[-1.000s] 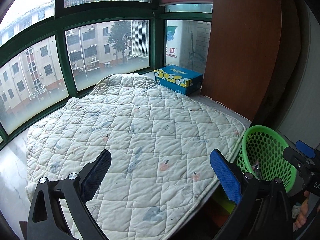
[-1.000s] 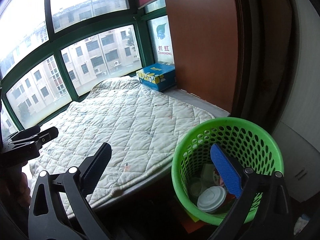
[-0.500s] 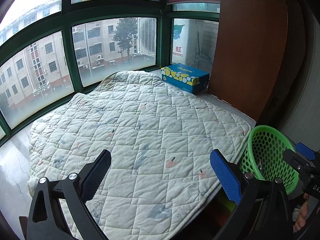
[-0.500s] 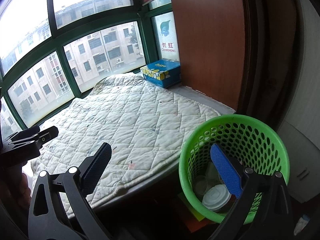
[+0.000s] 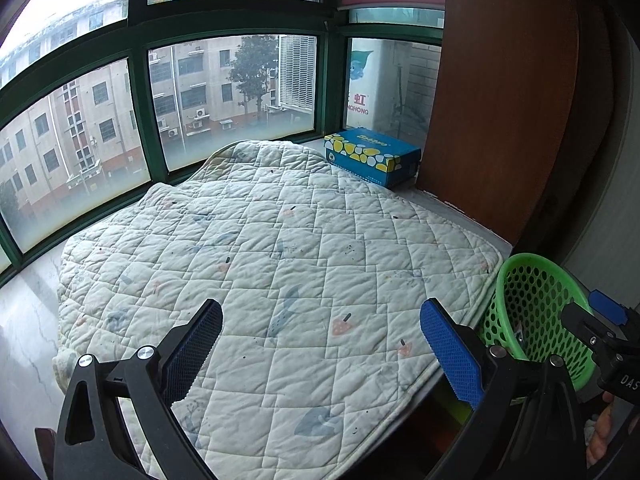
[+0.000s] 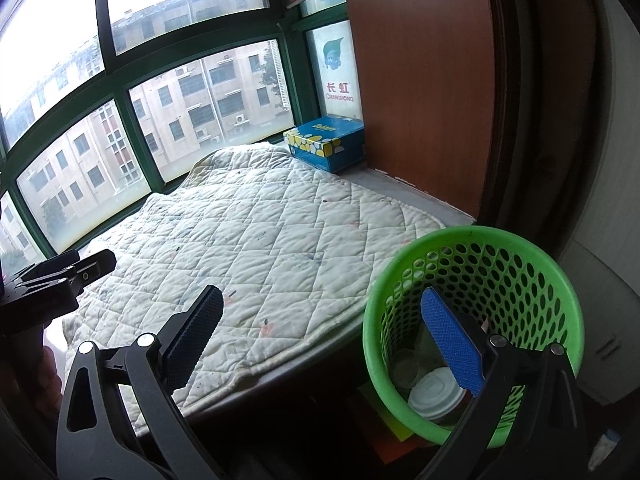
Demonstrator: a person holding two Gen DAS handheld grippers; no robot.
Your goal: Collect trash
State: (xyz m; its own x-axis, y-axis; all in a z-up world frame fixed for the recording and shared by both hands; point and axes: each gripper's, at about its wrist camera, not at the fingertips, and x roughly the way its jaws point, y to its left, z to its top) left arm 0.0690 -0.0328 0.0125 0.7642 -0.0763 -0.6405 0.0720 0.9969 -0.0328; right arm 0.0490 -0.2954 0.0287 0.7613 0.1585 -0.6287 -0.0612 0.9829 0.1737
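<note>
My 2 grippers are both spread wide and carry nothing. The collected trash, a white-lidded paper cup (image 6: 434,394) among clear plastic bits, lies at the bottom of the green perforated plastic basket (image 6: 532,264) beside the ledge. I see no litter on the white quilted mat (image 5: 280,280), so I should scan it slowly before stopping. My left gripper (image 5: 320,344) hangs over the mat; my right gripper (image 6: 320,336) hangs by the basket rim.

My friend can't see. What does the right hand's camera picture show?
The open right gripper hangs over a round green plastic basket holding a white lidded cup. Beside it a white quilted mat covers the window ledge, with a blue-and-yellow cardboard box behind.
</note>
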